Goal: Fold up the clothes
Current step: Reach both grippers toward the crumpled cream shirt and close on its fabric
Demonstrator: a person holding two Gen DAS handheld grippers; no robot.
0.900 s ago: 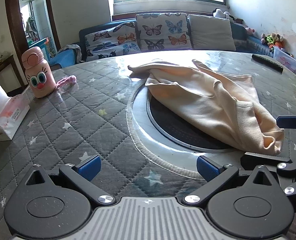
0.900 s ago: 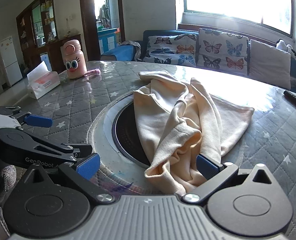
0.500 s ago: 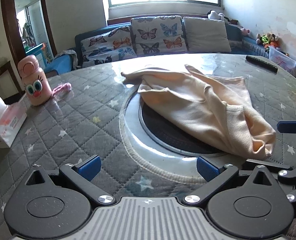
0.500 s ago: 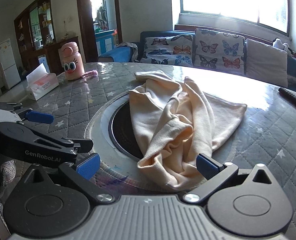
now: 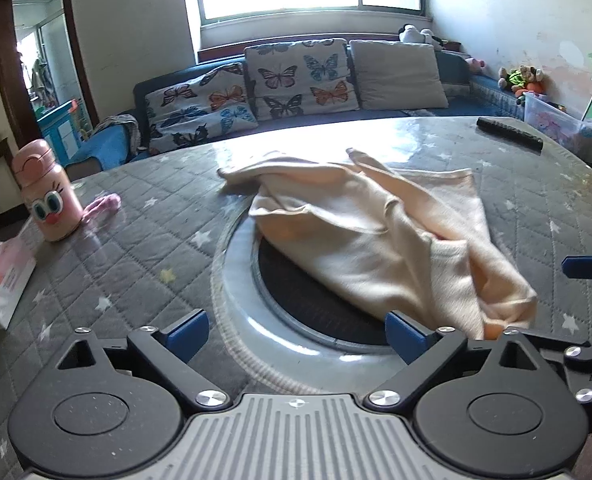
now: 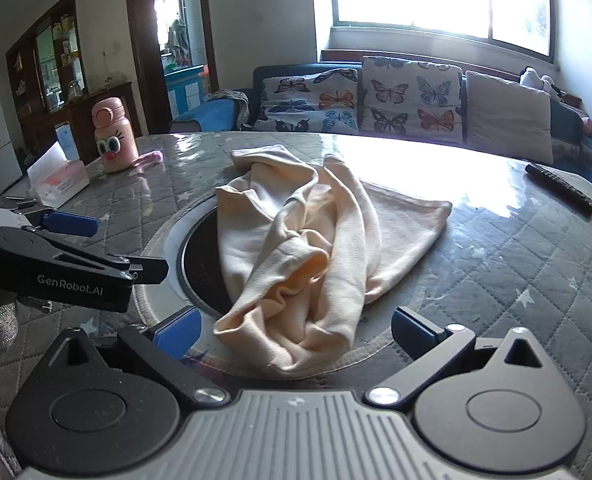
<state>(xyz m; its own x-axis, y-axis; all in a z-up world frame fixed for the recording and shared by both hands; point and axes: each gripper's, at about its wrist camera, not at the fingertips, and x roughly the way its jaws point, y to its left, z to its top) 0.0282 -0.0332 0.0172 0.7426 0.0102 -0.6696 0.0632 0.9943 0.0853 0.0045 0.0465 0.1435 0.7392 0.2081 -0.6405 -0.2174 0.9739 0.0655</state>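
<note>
A crumpled cream garment (image 5: 380, 236) lies over the round dark inset in the middle of the grey quilted table (image 5: 128, 240). It also shows in the right wrist view (image 6: 316, 248). My left gripper (image 5: 296, 332) is open and empty, held back from the garment's near left edge. My right gripper (image 6: 292, 332) is open and empty, just short of the garment's bunched near end. The left gripper also shows in the right wrist view (image 6: 76, 244), at the left.
A pink cartoon bottle (image 5: 50, 196) and a tissue box (image 5: 0, 276) stand at the table's left. A black remote (image 5: 510, 134) lies at the far right. A sofa with butterfly cushions (image 5: 292, 80) sits behind the table.
Both grippers have drawn back and risen a little from the garment. The garment lies as before. Both stay open.
</note>
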